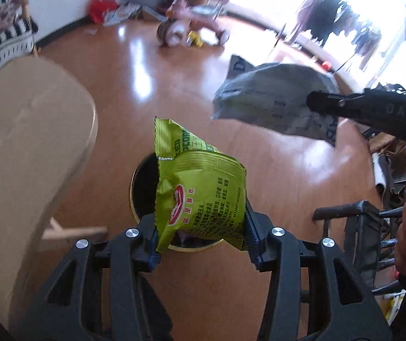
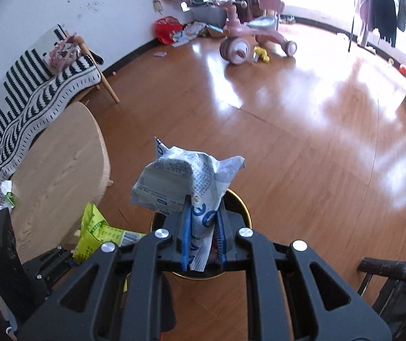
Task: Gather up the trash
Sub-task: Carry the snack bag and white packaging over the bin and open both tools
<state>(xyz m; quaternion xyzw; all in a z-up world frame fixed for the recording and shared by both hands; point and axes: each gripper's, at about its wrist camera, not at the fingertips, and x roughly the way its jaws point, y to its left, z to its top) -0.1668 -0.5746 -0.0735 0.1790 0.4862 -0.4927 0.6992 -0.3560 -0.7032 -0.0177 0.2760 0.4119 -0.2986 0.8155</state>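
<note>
My left gripper is shut on a green snack bag and holds it right above the round black bin with a gold rim on the floor. My right gripper is shut on a crumpled white and blue wrapper, also above the bin. In the left wrist view the wrapper and the right gripper's finger hang at the upper right. In the right wrist view the green bag shows at the lower left.
A round wooden table stands left of the bin, with small scraps at its edge. A striped bench lies behind it. A pink tricycle and a red bag stand far back. A dark chair is right.
</note>
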